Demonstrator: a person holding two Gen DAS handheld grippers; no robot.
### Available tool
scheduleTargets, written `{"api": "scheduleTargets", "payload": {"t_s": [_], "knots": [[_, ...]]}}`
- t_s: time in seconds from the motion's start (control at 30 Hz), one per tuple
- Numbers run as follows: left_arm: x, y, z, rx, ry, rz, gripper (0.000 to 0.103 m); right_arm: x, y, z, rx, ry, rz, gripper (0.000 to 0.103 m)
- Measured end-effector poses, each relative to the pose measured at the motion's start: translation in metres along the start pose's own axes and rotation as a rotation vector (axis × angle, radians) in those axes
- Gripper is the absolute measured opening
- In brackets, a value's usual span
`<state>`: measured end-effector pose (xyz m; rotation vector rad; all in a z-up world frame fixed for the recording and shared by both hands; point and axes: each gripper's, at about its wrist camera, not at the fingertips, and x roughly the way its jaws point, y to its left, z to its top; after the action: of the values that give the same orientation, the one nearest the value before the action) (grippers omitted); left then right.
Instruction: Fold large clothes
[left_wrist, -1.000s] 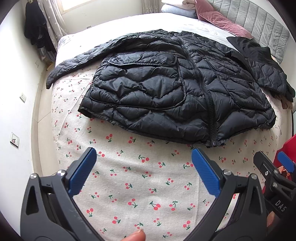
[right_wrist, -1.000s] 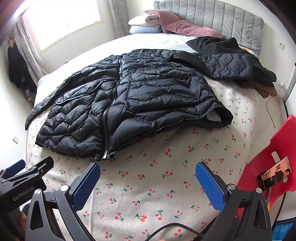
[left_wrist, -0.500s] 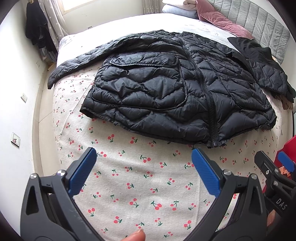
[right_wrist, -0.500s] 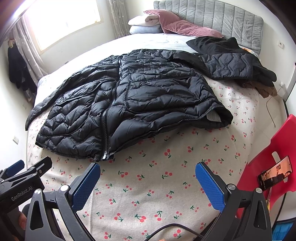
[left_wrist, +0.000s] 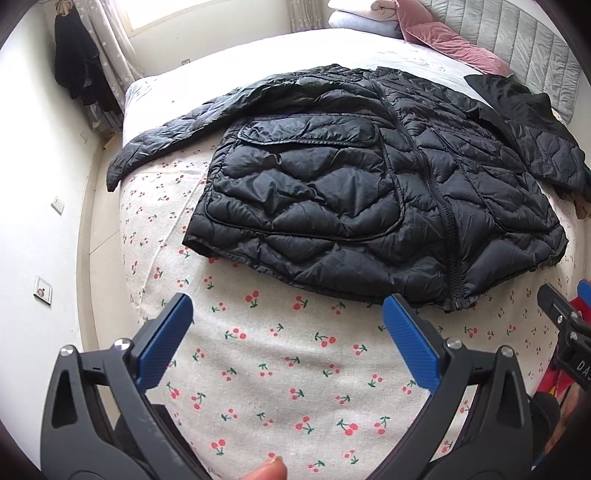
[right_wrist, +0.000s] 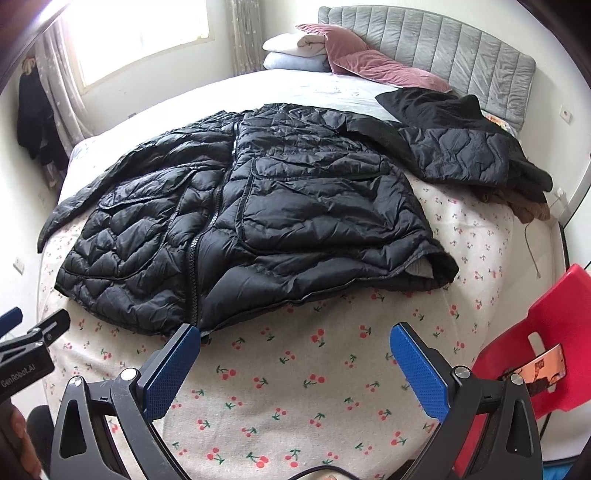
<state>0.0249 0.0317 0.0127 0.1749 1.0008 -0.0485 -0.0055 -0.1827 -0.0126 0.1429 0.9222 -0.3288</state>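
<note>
Both grippers have edged toward the black puffer jacket (left_wrist: 369, 192) — zipped, spread flat, sleeves out — fingers apart.

Jacket (left_wrist: 369, 206) on bed (left_wrist: 295, 369); pillows (right_wrist: 332, 51) behind it

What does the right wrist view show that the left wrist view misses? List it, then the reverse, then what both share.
Only the right wrist view: the phone lying on the red chair, the brown garment under the second dark coat, and the grey lining at the hem's corner.

Only the left wrist view: the wall sockets, and the sleeve cuff hanging off the bed's edge.

Both: the black puffer jacket spread flat, the cherry-print sheet, pink pillow, grey headboard, and each open gripper, left and right.
</note>
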Motion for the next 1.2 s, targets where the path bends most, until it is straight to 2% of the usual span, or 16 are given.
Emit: {"api": "scheduleTargets", "payload": {"t_s": [0.17,0.27,0.37,0.43,0.5,0.57,0.73,0.8,0.87,0.97,1.03,1.07,1.1,1.13,1.17,1.2], "knots": [[0.004,0.035,0.028,0.056,-0.097,0.036,0.102,-0.004,-0.014,0.017,-0.184,-0.108,-0.042,0.103],[0.018,0.062,0.047,0.076,-0.068,0.03,0.102,0.003,-0.043,0.03,-0.177,-0.083,0.032,0.103],[0.043,0.091,0.06,0.034,0.02,-0.061,0.102,0.019,-0.088,0.045,-0.082,-0.047,0.104,0.103],[0.061,0.11,0.066,-0.022,0.073,-0.174,0.102,0.034,-0.122,0.053,0.021,-0.014,0.164,0.103],[0.077,0.125,0.069,-0.084,0.079,-0.296,0.098,0.05,-0.153,0.058,0.129,0.01,0.224,0.103],[0.094,0.134,0.072,-0.124,0.091,-0.376,0.096,0.064,-0.174,0.062,0.203,0.015,0.264,0.103],[0.138,0.128,0.067,-0.144,0.157,-0.56,0.078,0.107,-0.189,0.065,0.278,0.032,0.31,0.102],[0.153,0.125,0.059,-0.172,0.201,-0.628,0.076,0.127,-0.187,0.058,0.312,0.07,0.314,0.099],[0.158,0.118,0.053,-0.171,0.204,-0.661,0.076,0.146,-0.183,0.047,0.354,0.103,0.351,0.099],[0.152,0.107,0.05,-0.128,0.198,-0.66,0.074,0.149,-0.177,0.036,0.352,0.033,0.321,0.099],[0.151,0.097,0.048,-0.114,0.226,-0.669,0.056,0.148,-0.171,0.035,0.338,0.024,0.296,0.097],[0.154,0.094,0.048,-0.111,0.244,-0.669,0.05,0.146,-0.168,0.036,0.323,0.029,0.289,0.088],[0.155,0.089,0.047,-0.112,0.263,-0.67,0.034,0.145,-0.165,0.036,0.307,0.036,0.285,0.067],[0.156,0.085,0.046,-0.123,0.282,-0.681,0.015,0.145,-0.165,0.037,0.304,0.043,0.293,0.053],[0.155,0.084,0.046,-0.142,0.298,-0.692,0.012,0.145,-0.165,0.037,0.319,0.058,0.331,0.033],[0.152,0.082,0.045,-0.152,0.299,-0.674,0.01,0.145,-0.167,0.035,0.346,0.077,0.374,0.023]]}}
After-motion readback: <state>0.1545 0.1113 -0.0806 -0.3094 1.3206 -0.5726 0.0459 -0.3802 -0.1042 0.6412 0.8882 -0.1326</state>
